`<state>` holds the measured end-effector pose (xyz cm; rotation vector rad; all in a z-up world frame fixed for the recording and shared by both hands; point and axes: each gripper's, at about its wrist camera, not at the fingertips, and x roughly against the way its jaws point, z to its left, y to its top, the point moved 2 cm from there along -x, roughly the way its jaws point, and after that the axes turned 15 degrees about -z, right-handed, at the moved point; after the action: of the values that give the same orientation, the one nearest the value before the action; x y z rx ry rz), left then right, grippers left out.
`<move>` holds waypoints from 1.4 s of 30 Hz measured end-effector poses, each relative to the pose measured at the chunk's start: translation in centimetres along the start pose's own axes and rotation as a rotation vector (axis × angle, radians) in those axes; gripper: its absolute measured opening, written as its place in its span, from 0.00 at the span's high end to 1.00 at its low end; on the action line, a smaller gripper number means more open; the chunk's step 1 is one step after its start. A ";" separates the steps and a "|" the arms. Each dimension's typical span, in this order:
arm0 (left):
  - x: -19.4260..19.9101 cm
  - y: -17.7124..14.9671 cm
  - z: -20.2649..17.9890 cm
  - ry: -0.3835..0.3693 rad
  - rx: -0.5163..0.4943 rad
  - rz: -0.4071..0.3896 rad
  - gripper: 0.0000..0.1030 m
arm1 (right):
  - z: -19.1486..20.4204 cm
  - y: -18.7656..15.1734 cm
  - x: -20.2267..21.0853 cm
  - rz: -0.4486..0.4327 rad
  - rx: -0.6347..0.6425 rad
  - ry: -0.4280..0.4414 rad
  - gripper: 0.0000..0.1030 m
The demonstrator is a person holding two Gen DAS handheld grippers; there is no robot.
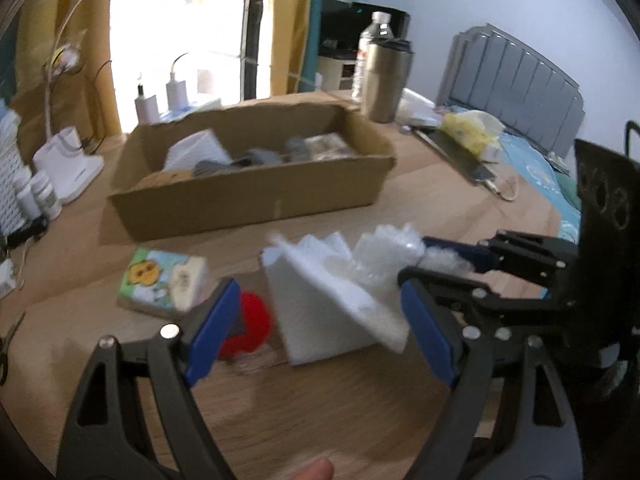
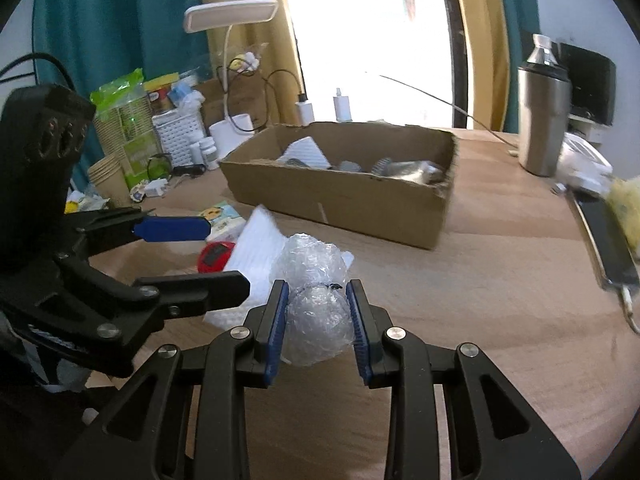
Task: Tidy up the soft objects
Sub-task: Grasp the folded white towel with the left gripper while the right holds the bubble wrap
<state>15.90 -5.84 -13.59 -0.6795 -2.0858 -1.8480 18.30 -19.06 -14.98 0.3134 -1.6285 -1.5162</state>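
My right gripper (image 2: 317, 286) is shut on a crumpled bundle of clear bubble wrap (image 2: 316, 316), held a little above the wooden table (image 2: 480, 300). The same bundle (image 1: 384, 254) shows in the left wrist view, at the tips of my right gripper (image 1: 424, 260). My left gripper (image 1: 318, 286) stands open around a folded white foam sheet (image 1: 328, 312), and its blue pads (image 1: 216, 332) do not press on the sheet. A red round object (image 1: 250, 326) lies beside the sheet. A tissue pack (image 1: 164, 280) with a cartoon print lies to the left. Behind them, an open cardboard box (image 1: 256, 196) holds white and grey items.
A steel tumbler (image 2: 542, 120) and a water bottle (image 1: 370, 52) stand right of the box. A phone (image 2: 608, 236) with a cable and a yellow bag (image 1: 476, 130) lie at the right edge. Paper cups (image 2: 108, 176), a white basket (image 2: 176, 136), small bottles and a desk lamp (image 2: 230, 14) crowd the left.
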 end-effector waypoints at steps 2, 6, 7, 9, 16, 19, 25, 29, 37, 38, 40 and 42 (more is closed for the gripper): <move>-0.3 -0.3 1.1 0.012 0.020 0.016 0.18 | 0.5 0.1 -0.5 0.011 0.013 0.000 0.69; -0.9 -0.9 1.8 0.016 0.015 0.028 0.18 | 0.6 0.4 -0.8 0.021 0.000 -0.012 0.70; -1.2 -1.2 1.8 0.016 0.010 0.039 0.18 | 0.5 0.4 -0.8 0.020 -0.009 -0.010 0.70; -1.7 -1.7 1.6 0.032 -0.013 0.051 0.18 | 0.3 0.5 -0.5 0.014 -0.021 -0.011 0.69; -3.2 -2.3 0.1 0.140 -0.160 0.051 0.18 | -0.4 0.5 0.5 0.001 -0.047 -0.014 0.69; -3.7 -2.8 -0.6 0.185 -0.223 0.059 0.18 | -0.8 0.6 1.1 -0.017 -0.063 -0.004 0.69; -3.4 -1.9 -0.7 0.180 -0.177 0.055 0.18 | -2.8 0.3 2.3 -0.034 -0.078 -0.045 0.69; -2.1 -0.5 -1.4 0.151 -0.154 -0.006 0.18 | -4.1 0.1 3.1 -0.039 -0.079 -0.074 0.69; -3.1 0.4 -4.5 0.035 -0.158 0.000 0.18 | -6.1 -0.2 4.9 -0.064 -0.102 -0.104 0.69; -3.6 0.2 -4.6 0.022 -0.148 0.018 0.18 | -6.3 -0.3 5.1 -0.066 -0.105 -0.107 0.69; -4.5 -0.1 -4.7 0.019 -0.135 0.046 0.18 | -6.9 -0.6 5.5 -0.068 -0.114 -0.115 0.69; -5.1 -0.5 -4.7 0.035 -0.141 0.066 0.18 | -7.4 -0.8 5.8 -0.070 -0.125 -0.121 0.69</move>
<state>19.52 -11.35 -15.87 -0.7349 -1.9016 -1.9699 19.90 -28.36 -14.17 0.2160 -1.6215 -1.7107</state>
